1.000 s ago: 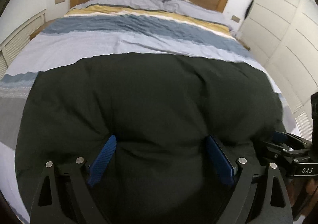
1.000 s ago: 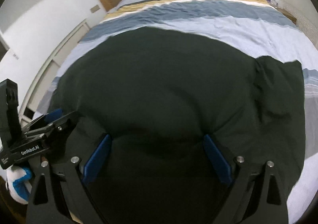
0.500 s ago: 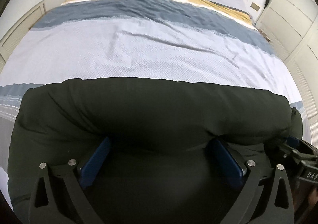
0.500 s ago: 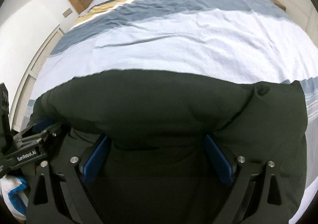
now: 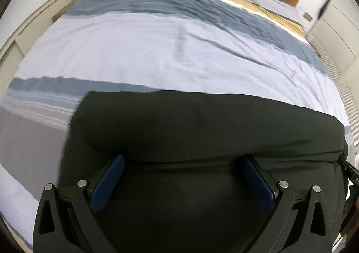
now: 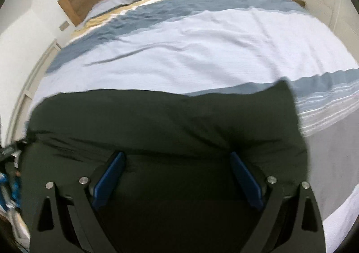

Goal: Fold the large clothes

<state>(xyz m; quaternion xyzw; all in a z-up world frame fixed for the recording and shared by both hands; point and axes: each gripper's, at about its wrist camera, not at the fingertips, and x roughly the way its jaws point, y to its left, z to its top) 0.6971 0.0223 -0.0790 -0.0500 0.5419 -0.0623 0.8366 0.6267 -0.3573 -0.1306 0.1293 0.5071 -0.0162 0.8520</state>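
Note:
A large dark green garment [image 5: 202, 123] lies folded at the near end of the bed, filling the lower half of both views [image 6: 161, 118]. My left gripper [image 5: 182, 163] is open, its blue pads wide apart with the dark cloth lying between and over them. My right gripper [image 6: 177, 158] is open in the same way over the garment's other side. The fingertips are partly hidden under a fold of cloth. The edge of the other gripper shows at the right rim of the left wrist view [image 5: 350, 172].
The bed [image 5: 179, 51] carries a striped cover in light blue, grey-blue, yellow and white, with pillows and a wooden headboard [image 6: 74, 4] at the far end. White cupboards [image 5: 336, 28] stand to the right, a white wall and low panel to the left.
The garment's far edge has come toward me, so much more of the bed cover shows. Both grippers stay open and have tilted down and drifted apart.

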